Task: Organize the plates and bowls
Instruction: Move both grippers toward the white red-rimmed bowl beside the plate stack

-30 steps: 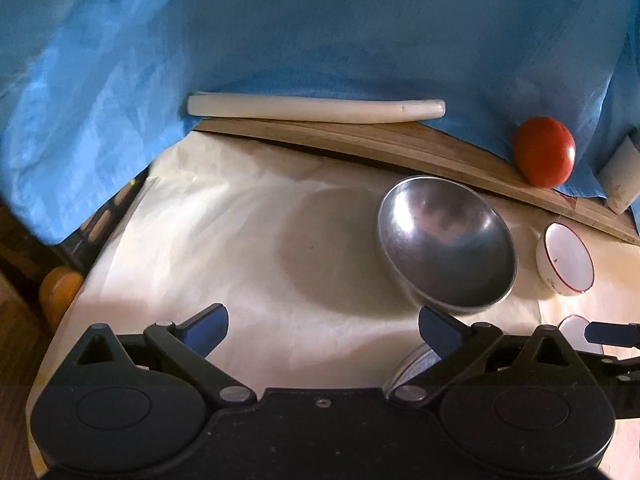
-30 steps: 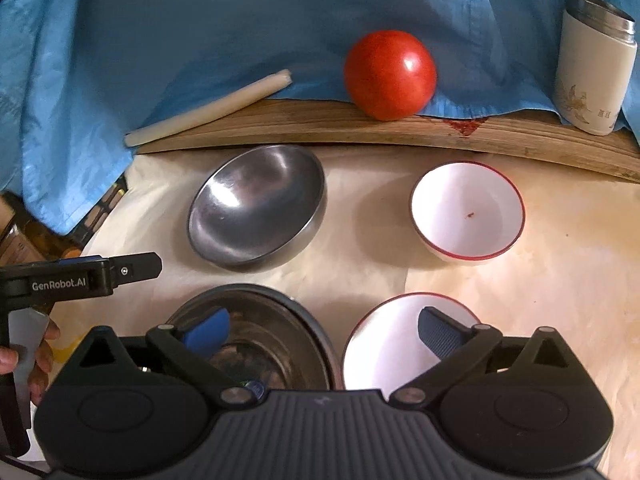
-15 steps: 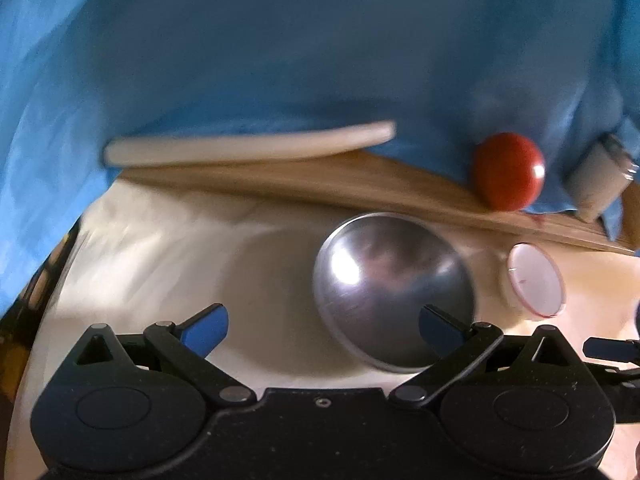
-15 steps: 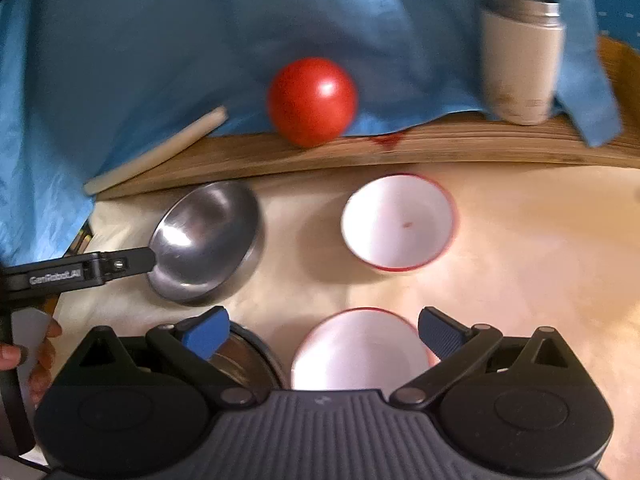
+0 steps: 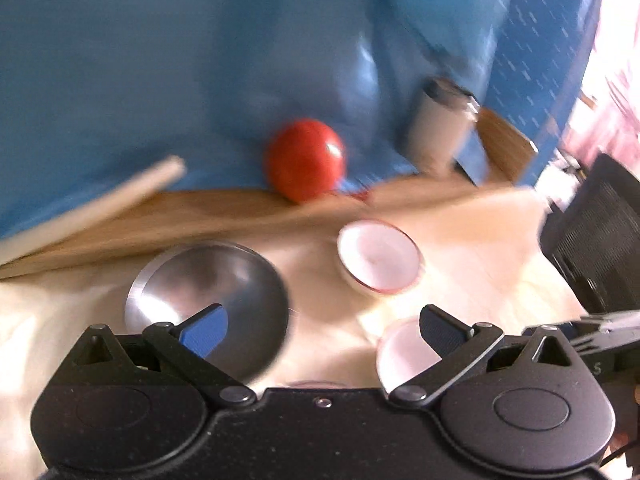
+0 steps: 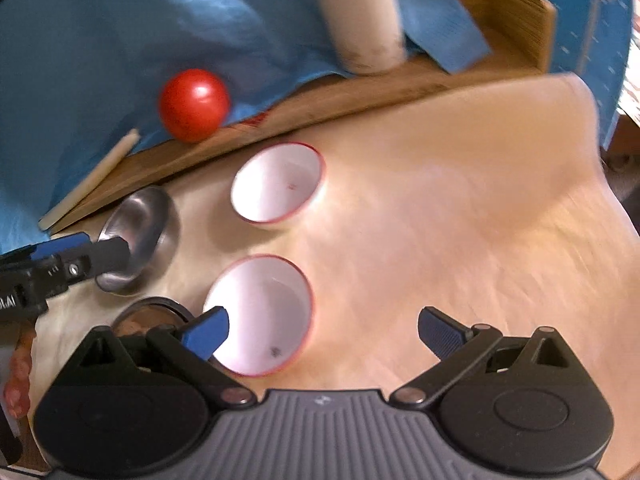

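Observation:
A steel bowl (image 5: 208, 304) (image 6: 138, 236) sits on the cream table cover, with two white red-rimmed bowls to its right: a far one (image 5: 380, 256) (image 6: 278, 188) and a near one (image 5: 404, 348) (image 6: 260, 312). A darker metal bowl (image 6: 148, 312) shows partly at the lower left of the right wrist view. My left gripper (image 5: 322, 326) is open and empty, its left finger over the steel bowl and its right finger over the near white bowl. My right gripper (image 6: 323, 330) is open and empty, its left finger over the near white bowl's edge. Both views are blurred.
A red tomato (image 6: 194, 104), a pale stick (image 6: 92, 180) and a white lidded cup (image 6: 360, 20) rest on the wooden board (image 6: 360, 96) against the blue cloth (image 6: 120, 20). Bare cream cover (image 6: 460, 220) spreads to the right. The left gripper (image 6: 80, 256) reaches in from the left, a hand (image 6: 18, 372) below it.
Both views have swung to the right. The bowls now lie further left in each view. The cup and the right end of the board have come into sight. Both grippers stay open.

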